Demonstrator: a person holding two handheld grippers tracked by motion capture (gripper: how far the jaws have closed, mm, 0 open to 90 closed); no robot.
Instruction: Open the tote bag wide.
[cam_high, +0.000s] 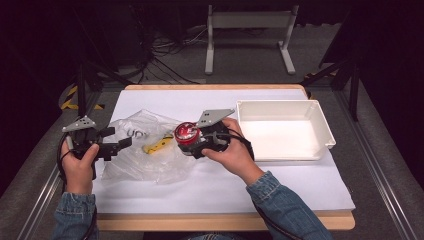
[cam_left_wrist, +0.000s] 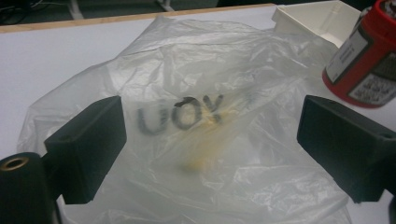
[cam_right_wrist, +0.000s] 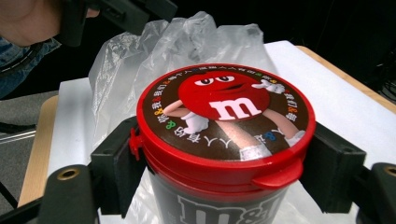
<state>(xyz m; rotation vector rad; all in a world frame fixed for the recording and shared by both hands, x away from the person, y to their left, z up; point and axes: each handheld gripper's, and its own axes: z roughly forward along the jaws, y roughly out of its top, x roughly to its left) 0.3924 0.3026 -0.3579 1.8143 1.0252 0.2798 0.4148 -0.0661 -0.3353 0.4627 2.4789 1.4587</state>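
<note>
Low at the left of the high view, left gripper (cam_high: 120, 145) held in a hand, jaws spread apart and nothing between them, pointed toward the clear plastic bag (cam_high: 142, 145). Seen along its own jaws, wide gap and crumpled film just ahead, dark printed letters on it and a yellow item (cam_left_wrist: 201, 154) blurred inside. Slightly right of centre, right gripper (cam_high: 192, 140) clamped on the red candy canister (cam_high: 187, 134), lid turned toward the bag. Close up in the right gripper view, both pads pressed against the canister's (cam_right_wrist: 224, 140) sides just under the red lid; whether raised off the bag or resting on it, cannot tell. Beyond, at upper right of the paper-covered table (cam_high: 210, 185), white bin (cam_high: 320, 125) standing empty, well apart from the bag.

Judged step: canister taken out of the bag, carry not yet finished. Likely next: swing toward the upper right, over the near wall of the bin, lower until seated, then release. Worth watching: film clinging to the canister and dragging along; free gripper well placed to pin the bag down.
</note>
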